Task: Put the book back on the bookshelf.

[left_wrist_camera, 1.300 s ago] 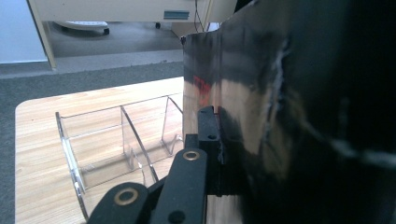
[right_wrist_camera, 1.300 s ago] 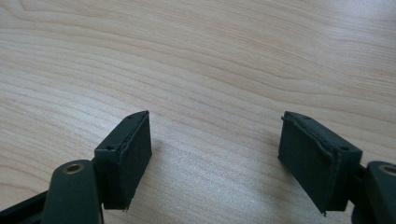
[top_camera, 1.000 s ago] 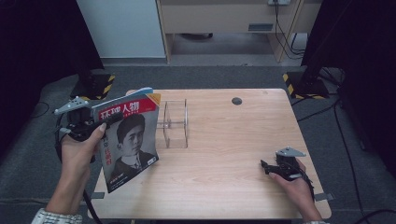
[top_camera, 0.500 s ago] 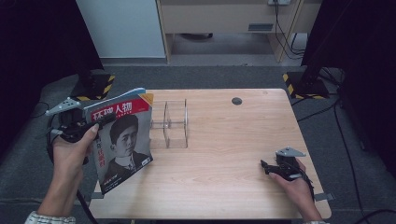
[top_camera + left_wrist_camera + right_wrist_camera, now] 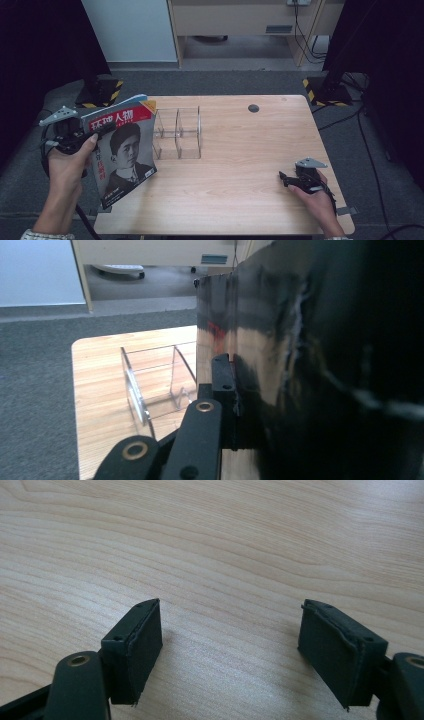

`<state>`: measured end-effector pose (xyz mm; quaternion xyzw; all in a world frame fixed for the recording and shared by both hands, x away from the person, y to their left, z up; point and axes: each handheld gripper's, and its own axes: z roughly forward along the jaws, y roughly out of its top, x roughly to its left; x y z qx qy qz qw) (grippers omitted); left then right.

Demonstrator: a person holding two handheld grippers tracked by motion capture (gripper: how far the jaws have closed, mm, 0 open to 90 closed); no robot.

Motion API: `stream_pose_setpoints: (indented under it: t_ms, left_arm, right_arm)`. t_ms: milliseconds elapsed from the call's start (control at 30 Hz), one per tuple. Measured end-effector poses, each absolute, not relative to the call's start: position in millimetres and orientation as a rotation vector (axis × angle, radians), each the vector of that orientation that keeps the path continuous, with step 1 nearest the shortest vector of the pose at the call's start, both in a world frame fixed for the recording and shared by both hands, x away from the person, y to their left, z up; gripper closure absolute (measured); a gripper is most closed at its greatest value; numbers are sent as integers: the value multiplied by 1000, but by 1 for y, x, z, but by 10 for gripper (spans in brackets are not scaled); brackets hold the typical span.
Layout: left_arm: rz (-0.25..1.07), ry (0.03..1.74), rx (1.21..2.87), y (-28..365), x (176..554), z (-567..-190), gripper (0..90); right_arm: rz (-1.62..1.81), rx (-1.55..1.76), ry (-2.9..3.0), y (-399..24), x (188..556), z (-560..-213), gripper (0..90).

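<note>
My left tool (image 5: pixel 102 131) is clamped on the magazine (image 5: pixel 122 150), upright at the tabletop's (image 5: pixel 250 165) left edge beside the clear rack (image 5: pixel 177 131). Right tool (image 5: pixel 287 180) rests wide, empty. I'd keep the cover vertical, align with a slot, lower slowly

Magazine (image 5: pixel 122 150) upright, tilted, beside clear rack (image 5: pixel 177 132).

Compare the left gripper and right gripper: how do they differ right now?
The left gripper is shut on the red-and-white portrait magazine, held upright above the wooden table edge; the right gripper is open, empty, resting low on that table. Both are black, two-jawed and hand-held.
</note>
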<state>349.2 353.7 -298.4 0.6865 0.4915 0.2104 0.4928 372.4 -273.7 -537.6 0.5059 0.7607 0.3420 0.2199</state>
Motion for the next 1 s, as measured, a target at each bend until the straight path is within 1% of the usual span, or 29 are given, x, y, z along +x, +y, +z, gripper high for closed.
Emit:
stream_pose_setpoints:
  t_ms: [400, 1000]
  left_arm:
    - [526, 1233, 1641, 361, 360, -303, 864]
    - [603, 1271, 1632, 354, 387, -306, 864]
  right_arm:
    - [946, 1400, 2104, -274, 372, -538, 257]
    - [947, 1394, 2107, -274, 373, -538, 257]
